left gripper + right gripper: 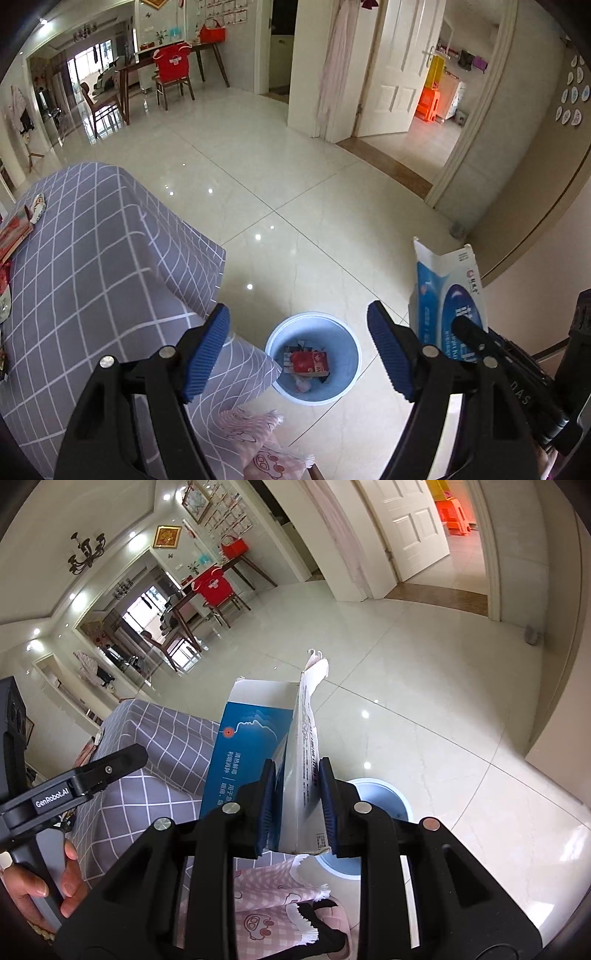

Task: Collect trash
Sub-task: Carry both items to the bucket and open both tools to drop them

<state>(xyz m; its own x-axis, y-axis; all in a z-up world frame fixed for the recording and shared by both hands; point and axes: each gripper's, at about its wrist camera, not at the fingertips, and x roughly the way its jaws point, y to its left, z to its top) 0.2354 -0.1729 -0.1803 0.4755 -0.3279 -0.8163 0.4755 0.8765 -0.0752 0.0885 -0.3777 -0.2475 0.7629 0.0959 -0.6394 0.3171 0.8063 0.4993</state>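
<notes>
A light blue bin [343, 384] stands on the tiled floor beside the table, with a red carton [308, 362] and scraps inside. My left gripper [299, 314] hangs open right above it, nothing between its blue pads [210, 343]. My right gripper [297, 766] is shut on a flattened blue and white cardboard box [258, 734], held upright just above and left of the bin [388, 794], whose rim is partly hidden. The same box [450, 291] shows at the right of the left wrist view. In the right wrist view the left gripper [110, 764] appears at the left.
A table under a grey checked cloth [92, 277] stands left of the bin, with packets [14, 236] at its far left edge. Pink patterned cloth [258, 443] lies low in the foreground. A hand [62, 886] grips the left handle. Glossy tiled floor [295, 184] stretches toward an open doorway [417, 110].
</notes>
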